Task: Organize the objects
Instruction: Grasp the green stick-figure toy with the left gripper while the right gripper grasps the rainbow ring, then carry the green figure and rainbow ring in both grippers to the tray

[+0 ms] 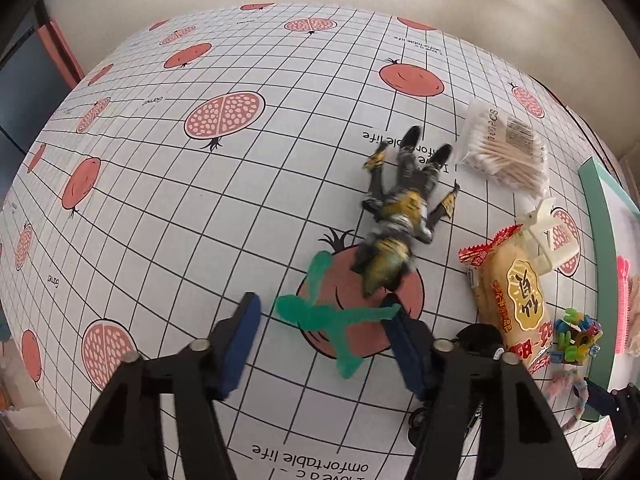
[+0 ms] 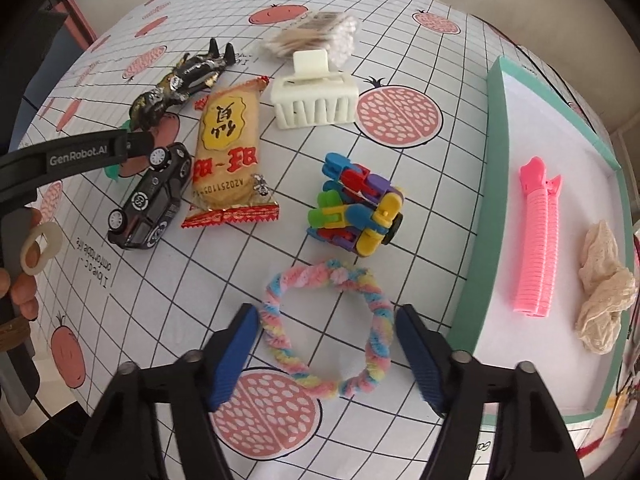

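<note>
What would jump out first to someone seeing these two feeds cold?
Probably the pastel twisted ring, lying on the pomegranate tablecloth between the open right gripper. Next, the green figure flat between the open left gripper, the dark armored figure just beyond it. Then the teal-rimmed tray at right, holding a pink clip.

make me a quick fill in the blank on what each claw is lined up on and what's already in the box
1. The right claw is open around the pastel twisted ____.
2. The left claw is open over a flat ____ figure lying on the tablecloth.
3. The box already holds a beige scrunchie and a ____ hair clip.

Missing words: ring; green; pink
</note>
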Available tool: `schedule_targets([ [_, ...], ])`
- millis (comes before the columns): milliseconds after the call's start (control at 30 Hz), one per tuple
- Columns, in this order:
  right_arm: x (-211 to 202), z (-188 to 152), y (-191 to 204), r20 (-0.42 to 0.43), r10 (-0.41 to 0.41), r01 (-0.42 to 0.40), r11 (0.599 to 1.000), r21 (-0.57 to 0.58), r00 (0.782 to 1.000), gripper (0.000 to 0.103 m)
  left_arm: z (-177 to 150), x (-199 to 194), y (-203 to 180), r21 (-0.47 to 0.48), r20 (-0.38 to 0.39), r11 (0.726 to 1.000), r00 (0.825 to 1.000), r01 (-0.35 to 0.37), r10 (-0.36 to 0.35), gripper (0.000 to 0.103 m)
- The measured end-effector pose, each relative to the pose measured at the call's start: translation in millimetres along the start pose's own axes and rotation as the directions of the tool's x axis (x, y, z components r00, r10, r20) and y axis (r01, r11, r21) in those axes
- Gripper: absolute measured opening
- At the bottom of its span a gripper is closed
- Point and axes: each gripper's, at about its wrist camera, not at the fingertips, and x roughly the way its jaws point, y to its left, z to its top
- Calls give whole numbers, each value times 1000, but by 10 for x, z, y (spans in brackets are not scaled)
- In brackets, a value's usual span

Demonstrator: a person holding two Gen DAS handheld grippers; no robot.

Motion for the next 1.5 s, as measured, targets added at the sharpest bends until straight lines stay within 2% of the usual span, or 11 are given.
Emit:
schedule_targets([
  [67, -26, -2, -13, 3, 1, -1, 1000, 1, 1000, 58, 0, -4, 0, -1, -1, 1000, 1000, -2, 2, 51],
  [100, -34, -4, -21, 1, 3, -3, 1000, 3, 1000, 57, 2, -12, 8, -3, 1, 1000, 1000, -1, 1, 45],
  [267, -76, -12, -40, -1, 21, -21, 1000, 12, 1000, 53, 2, -26, 39, -14, -7, 1000, 1000, 12, -12, 44],
  [433, -173, -5, -62, 18, 37, -38, 999, 32, 999, 53, 36, -102, 148, -74, -11, 996, 999, 41, -42, 44],
  [800, -431, -85, -115, 82, 63, -67, 997, 49, 995, 53, 126, -396, 188, -104, 66, 993, 996, 59, -53, 44],
  [900, -463, -31, -290, 93, 66, -71, 996, 54, 993, 53, 130, -448, 168, -101, 83, 994, 996, 52, -44, 44],
  [967, -375, 49, -186, 92, 61, -66, 996, 54, 994, 53, 137, -466, 155, -100, 90, 994, 995, 49, -40, 44],
  [1000, -392, 21, -214, 139, 27, -53, 980, 193, 990, 53, 138, -478, 146, -102, 92, 994, 995, 50, -41, 44],
  [1267, -462, 17, -393, 185, 27, -74, 965, 250, 982, 53, 135, -586, -108, -69, 123, 995, 990, 76, -67, 44],
  [1500, -569, -107, -753, 228, -1, -79, 937, 339, 974, 53, 94, -756, -478, -12, 152, 993, 981, 122, -118, 44],
])
